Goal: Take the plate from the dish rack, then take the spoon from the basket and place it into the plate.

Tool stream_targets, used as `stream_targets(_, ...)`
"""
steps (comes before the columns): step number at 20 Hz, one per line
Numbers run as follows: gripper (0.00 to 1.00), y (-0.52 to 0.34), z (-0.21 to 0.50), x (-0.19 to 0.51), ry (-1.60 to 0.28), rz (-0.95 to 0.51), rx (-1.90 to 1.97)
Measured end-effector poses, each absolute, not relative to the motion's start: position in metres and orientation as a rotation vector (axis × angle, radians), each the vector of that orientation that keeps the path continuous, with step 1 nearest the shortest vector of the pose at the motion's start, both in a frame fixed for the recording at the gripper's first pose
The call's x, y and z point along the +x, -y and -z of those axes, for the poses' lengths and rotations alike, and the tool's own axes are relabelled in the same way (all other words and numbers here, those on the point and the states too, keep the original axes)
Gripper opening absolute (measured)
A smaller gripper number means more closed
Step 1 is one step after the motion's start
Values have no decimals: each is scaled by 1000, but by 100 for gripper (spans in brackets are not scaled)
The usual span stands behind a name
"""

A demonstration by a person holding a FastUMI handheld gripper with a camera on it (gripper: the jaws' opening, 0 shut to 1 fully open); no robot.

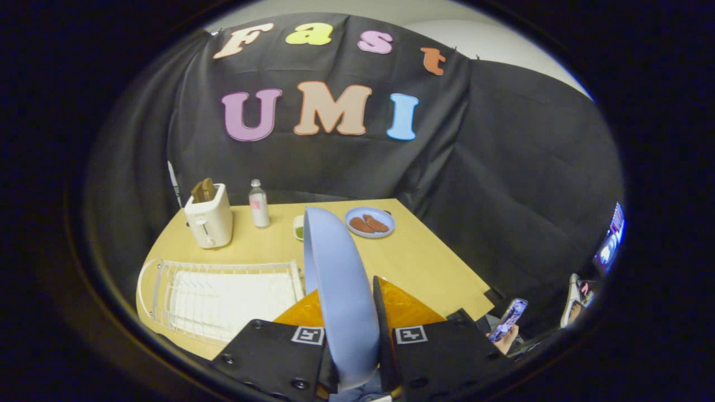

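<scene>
Clamped edge-on between the claw's point(353, 335) fingers, the pale blue plate point(338, 290) hung above the surface point(424, 262) beside the white dish rack point(223, 296), seemingly rigid, slick and breakable, best held by its rim.

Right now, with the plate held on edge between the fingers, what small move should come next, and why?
Probably carry the plate toward bare table right of the dish rack and tilt it flat. The gripper holds it upright above the table, clear of the rack, so it cannot take a spoon yet.
</scene>
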State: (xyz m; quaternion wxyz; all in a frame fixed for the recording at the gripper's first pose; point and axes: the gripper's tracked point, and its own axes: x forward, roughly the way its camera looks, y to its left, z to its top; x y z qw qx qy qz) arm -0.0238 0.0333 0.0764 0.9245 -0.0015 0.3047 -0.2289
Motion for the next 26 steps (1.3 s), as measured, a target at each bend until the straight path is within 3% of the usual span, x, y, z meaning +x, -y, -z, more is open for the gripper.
stream_targets(16,32,79,36,-99,-887,738,290)
stream_targets(26,32,84,111,-106,-1011,752,509)
